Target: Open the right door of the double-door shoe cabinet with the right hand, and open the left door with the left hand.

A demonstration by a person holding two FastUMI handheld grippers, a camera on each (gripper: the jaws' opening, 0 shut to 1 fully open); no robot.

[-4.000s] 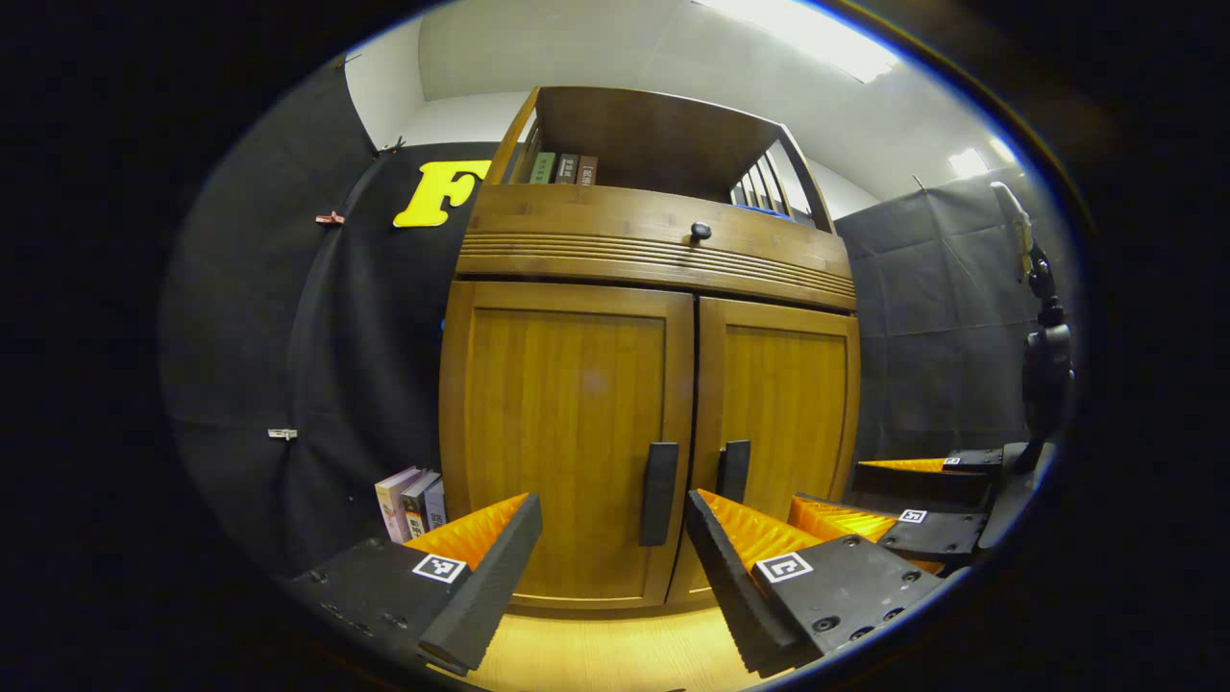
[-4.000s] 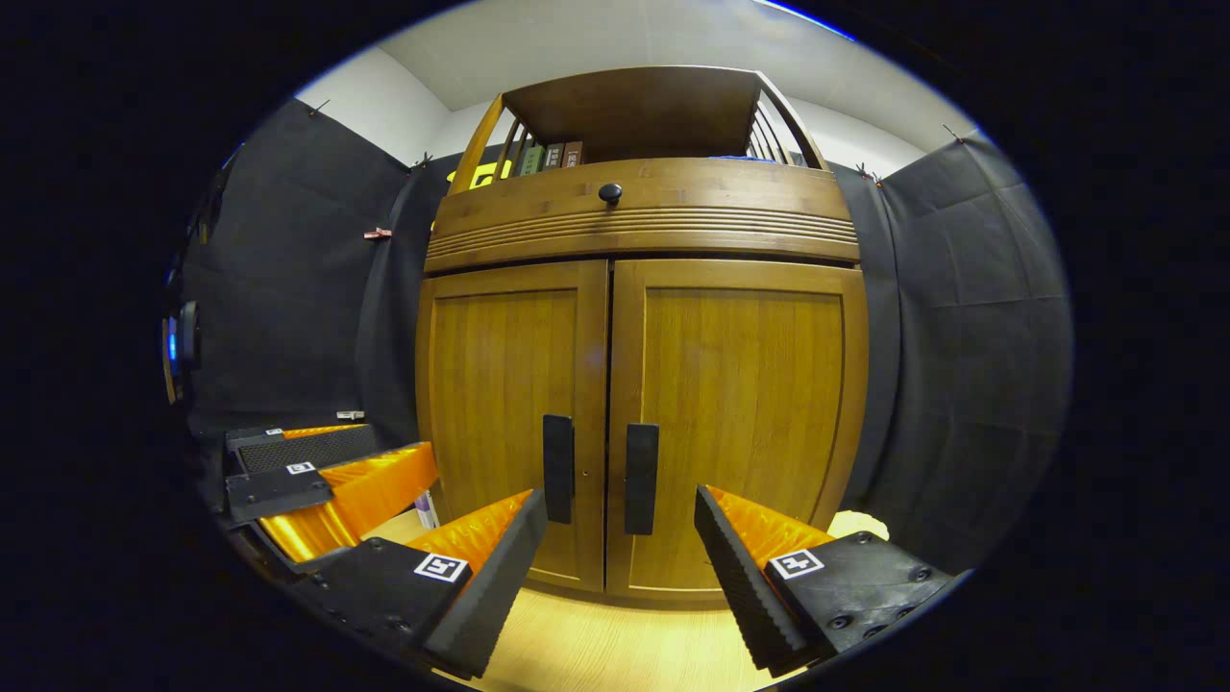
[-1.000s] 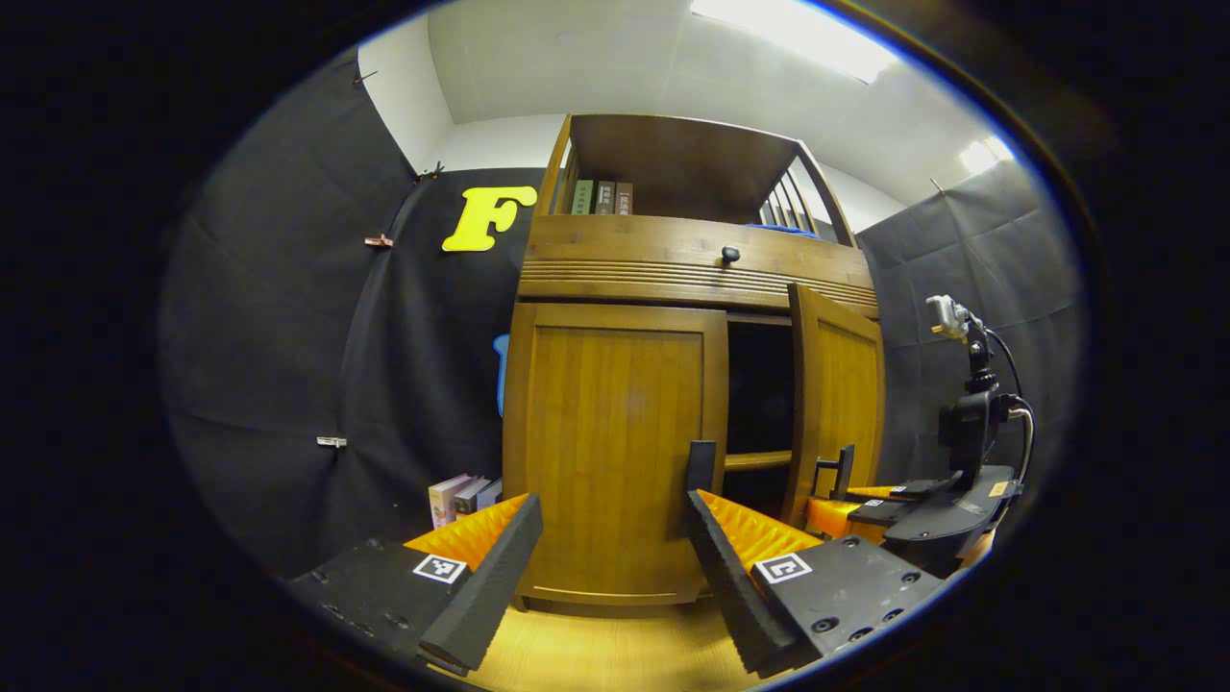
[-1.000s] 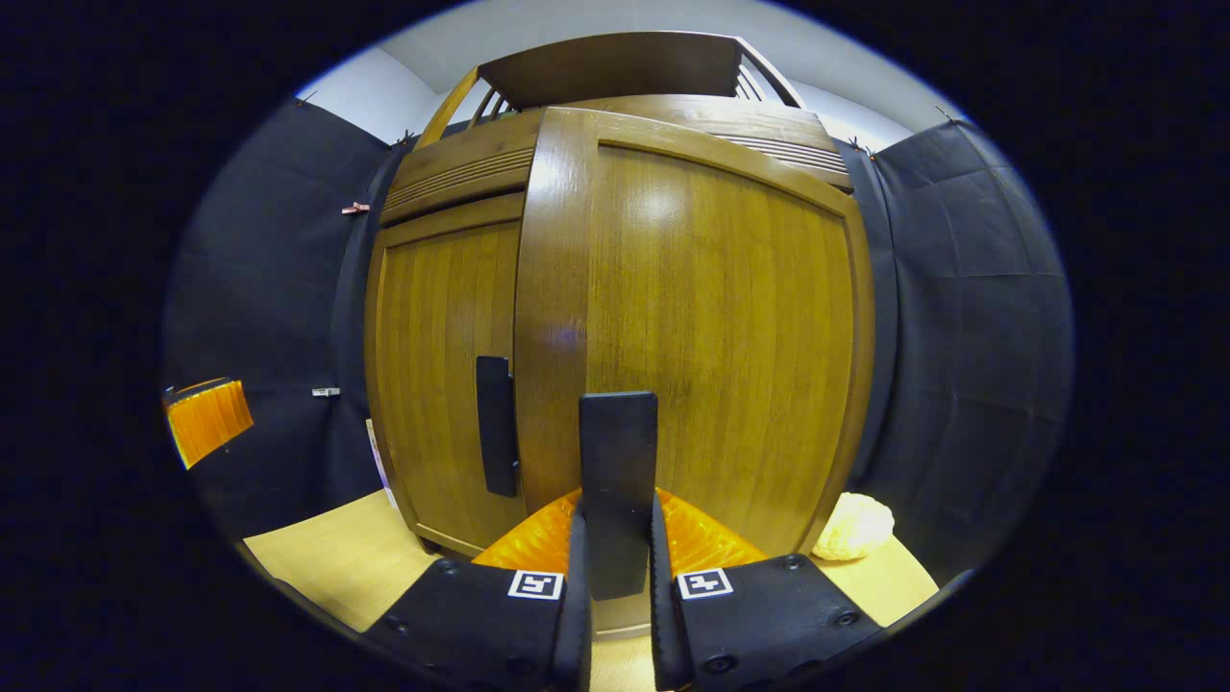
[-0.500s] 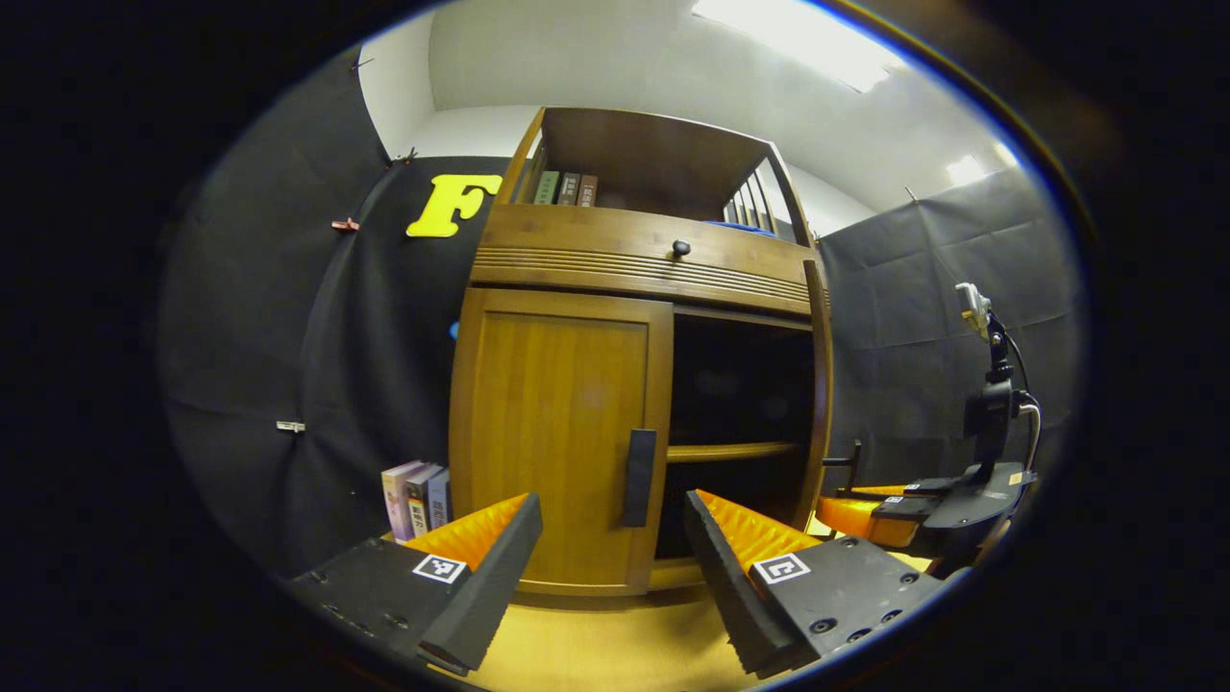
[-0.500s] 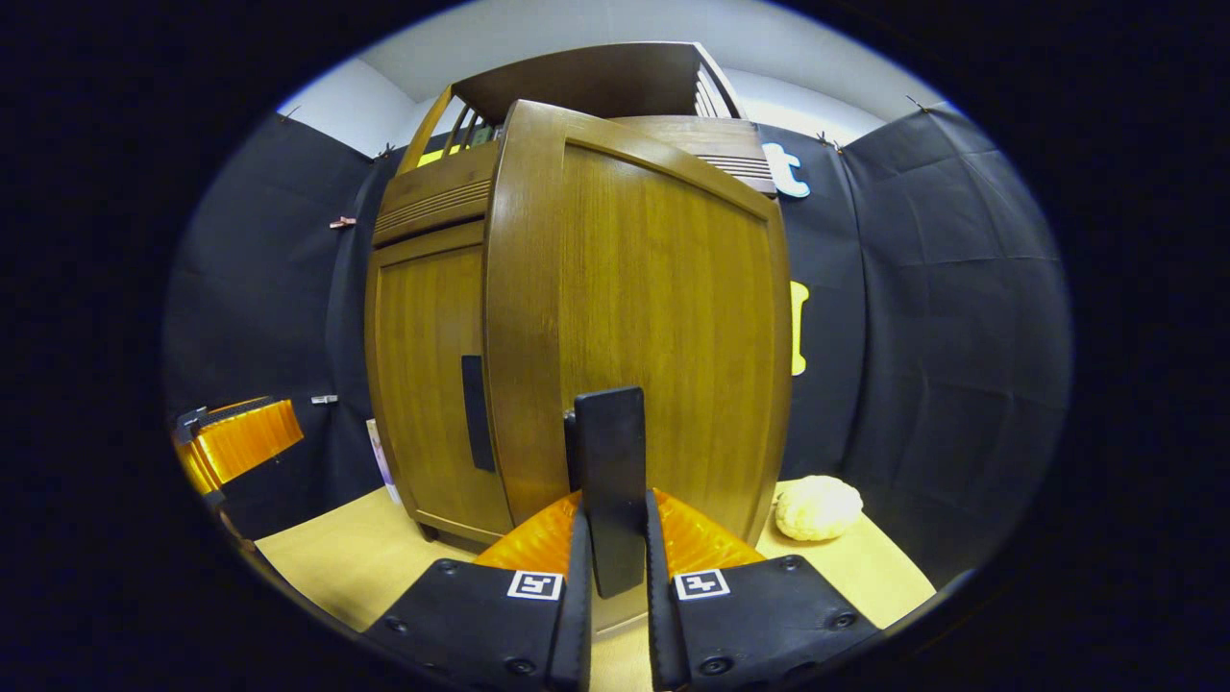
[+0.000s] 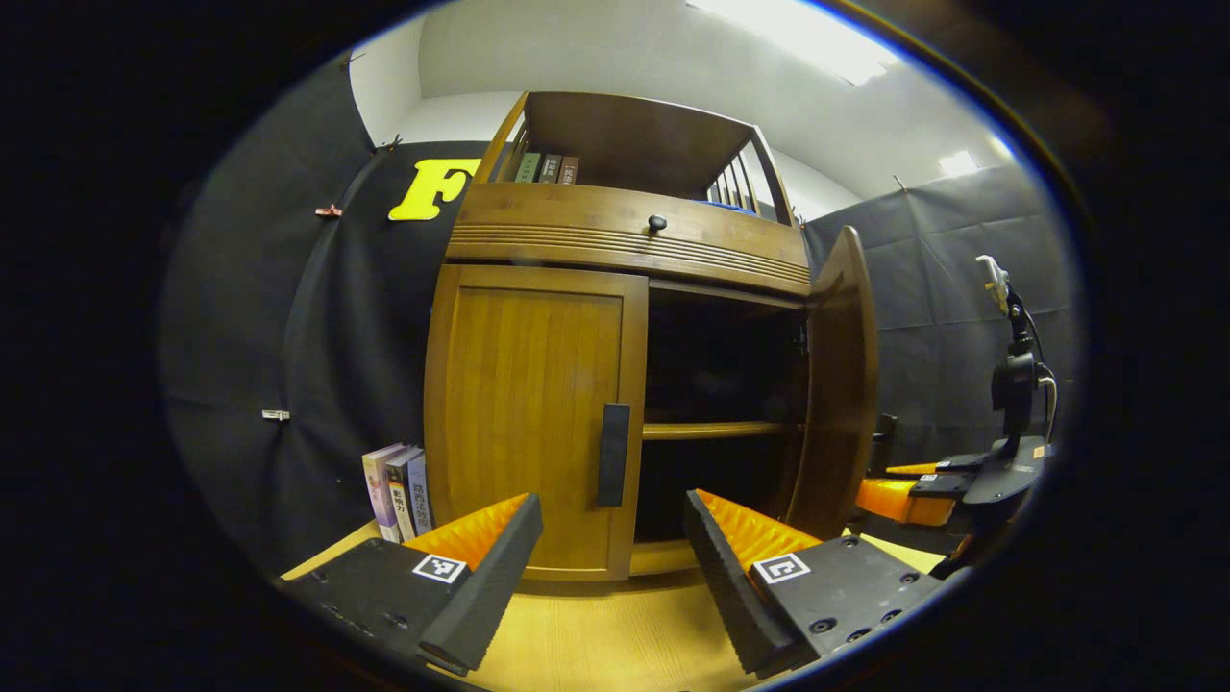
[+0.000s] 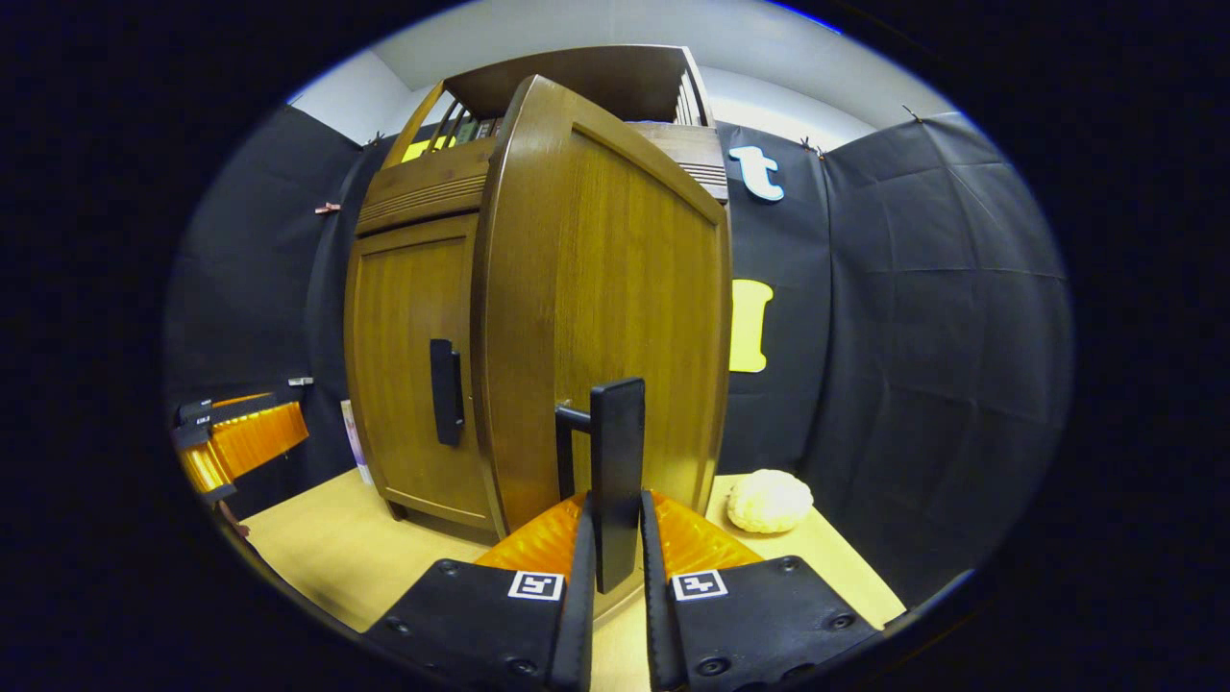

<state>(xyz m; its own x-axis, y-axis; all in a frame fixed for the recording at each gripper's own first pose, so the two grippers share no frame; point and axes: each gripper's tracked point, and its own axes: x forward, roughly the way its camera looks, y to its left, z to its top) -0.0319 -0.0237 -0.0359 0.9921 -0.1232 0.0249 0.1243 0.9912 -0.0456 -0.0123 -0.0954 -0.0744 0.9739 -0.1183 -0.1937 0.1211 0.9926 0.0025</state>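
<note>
Cabinet doors are the job, and nearest of all the right gripper is clenched on the right door's handle, both fingers pressing the flat upright bar low down. That bar stands off the right door on short posts, so it looks like the one sound place to hold; the polished wood face around it would likely slide under the pads. The door looks stiff and fairly heavy, swinging on hinges at its outer edge, so a steady pull along its arc should suit better than a tug. It stands well open, edge-on in the left gripper view, with a dark shelf showing inside.

The left gripper hangs released, jaws wide apart, short of the left door, which is shut. Its handle sits by the inner edge, between the fingers' line of sight, untouched.

Farther off, books lean beside the shoe cabinet on the floor.
</note>
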